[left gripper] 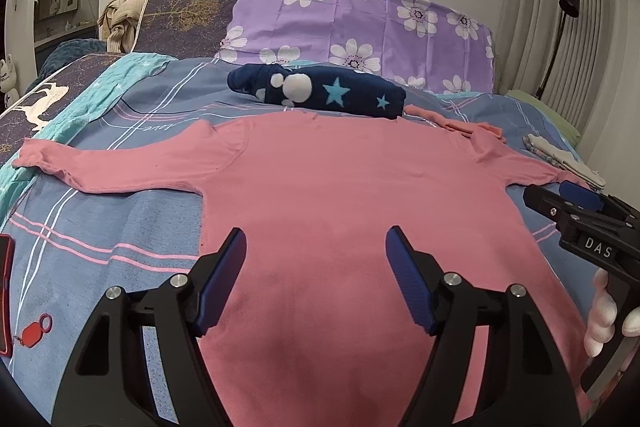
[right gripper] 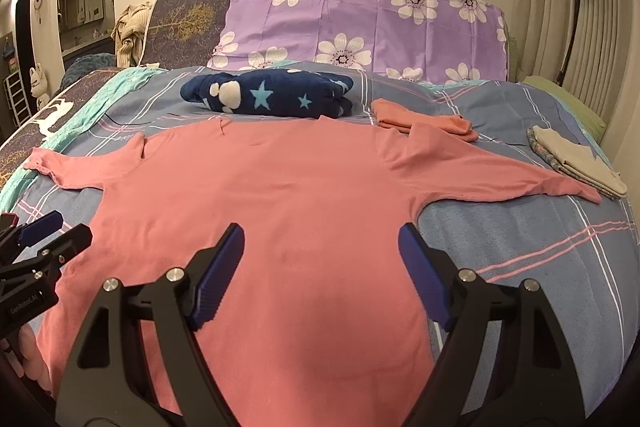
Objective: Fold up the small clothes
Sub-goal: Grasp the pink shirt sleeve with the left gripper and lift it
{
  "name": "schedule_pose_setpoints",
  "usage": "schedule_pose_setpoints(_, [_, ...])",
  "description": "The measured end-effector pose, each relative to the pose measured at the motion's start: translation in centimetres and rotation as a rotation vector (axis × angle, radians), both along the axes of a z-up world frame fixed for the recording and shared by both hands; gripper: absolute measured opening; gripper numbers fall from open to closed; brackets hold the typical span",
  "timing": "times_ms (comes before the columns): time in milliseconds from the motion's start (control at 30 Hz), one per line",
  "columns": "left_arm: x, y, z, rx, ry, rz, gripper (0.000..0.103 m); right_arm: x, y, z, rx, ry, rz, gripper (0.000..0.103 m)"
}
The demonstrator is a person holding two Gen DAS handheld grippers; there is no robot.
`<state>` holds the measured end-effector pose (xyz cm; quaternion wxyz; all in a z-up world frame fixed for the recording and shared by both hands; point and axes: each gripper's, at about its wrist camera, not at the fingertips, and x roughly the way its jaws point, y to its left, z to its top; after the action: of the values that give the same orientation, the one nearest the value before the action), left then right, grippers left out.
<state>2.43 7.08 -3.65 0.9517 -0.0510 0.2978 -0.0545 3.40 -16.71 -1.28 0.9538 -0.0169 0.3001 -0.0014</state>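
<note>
A pink long-sleeved shirt (left gripper: 332, 195) lies flat on the bed with both sleeves spread out; it also shows in the right wrist view (right gripper: 272, 195). My left gripper (left gripper: 316, 239) is open above the shirt's lower body, holding nothing. My right gripper (right gripper: 320, 235) is open above the shirt's lower right side, holding nothing. The right gripper also shows at the right edge of the left wrist view (left gripper: 560, 199), and the left gripper shows at the left edge of the right wrist view (right gripper: 60, 227).
A folded navy garment with stars (right gripper: 268, 95) lies behind the shirt's collar. A folded pink piece (right gripper: 424, 121) and a folded beige stack (right gripper: 576, 163) lie at the right. A purple floral pillow (right gripper: 360, 23) is at the back. The blue checked bedsheet (right gripper: 540, 251) covers the bed. A red object (left gripper: 6, 291) is at the left edge.
</note>
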Motion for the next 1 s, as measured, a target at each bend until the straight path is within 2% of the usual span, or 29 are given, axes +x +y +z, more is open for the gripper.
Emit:
schedule_pose_setpoints(100, [0.3,0.4,-0.2,0.003,0.004,0.004,0.073,0.3,0.0,-0.2,-0.009,0.005,0.002,0.08])
schedule_pose_setpoints(167, [0.6,1.0,-0.3,-0.009,0.008,0.012,0.066,0.5,-0.1,-0.4,-0.003,0.012,0.001,0.08])
schedule_pose_setpoints(233, [1.2,3.0,-0.5,-0.06,0.026,0.04,0.058,0.8,-0.3,-0.6,0.005,0.024,-0.001,0.08])
schedule_pose_setpoints(300, [1.8,5.5,-0.8,-0.102,0.052,0.104,0.053,1.1,-0.7,-0.9,0.014,0.035,-0.011,0.08])
schedule_pose_setpoints(333, [2.1,7.6,-1.1,-0.114,0.071,0.166,0.051,1.3,-0.9,-1.0,0.017,0.042,-0.016,0.08])
schedule_pose_setpoints(500, [3.2,16.8,-2.1,-0.171,0.118,0.394,0.05,2.4,-1.1,-1.6,0.053,0.08,-0.019,0.08])
schedule_pose_setpoints(600, [4.5,24.3,-2.8,-0.287,0.126,0.56,0.051,2.7,-0.7,-1.6,0.045,0.078,-0.01,0.08])
schedule_pose_setpoints(700, [6.3,30.1,-3.5,-0.376,0.128,0.665,0.052,2.8,-0.4,-1.6,0.035,0.079,-0.002,0.08])
schedule_pose_setpoints(833, [9.0,35.7,-4.9,-0.52,0.145,0.775,0.052,2.9,-1.0,-1.7,0.023,0.086,-0.028,0.081])
schedule_pose_setpoints(900, [10.2,38.0,-5.5,-0.552,0.157,0.839,0.052,3.0,-1.5,-1.8,0.022,0.092,-0.046,0.081])
schedule_pose_setpoints(933, [10.4,38.7,-5.6,-0.56,0.157,0.869,0.051,3.1,-1.9,-1.8,0.02,0.094,-0.057,0.081])
schedule_pose_setpoints(1000, [10.9,40.0,-5.5,-0.578,0.133,0.914,0.038,3.2,-2.3,-1.9,0.016,0.097,-0.071,0.081])
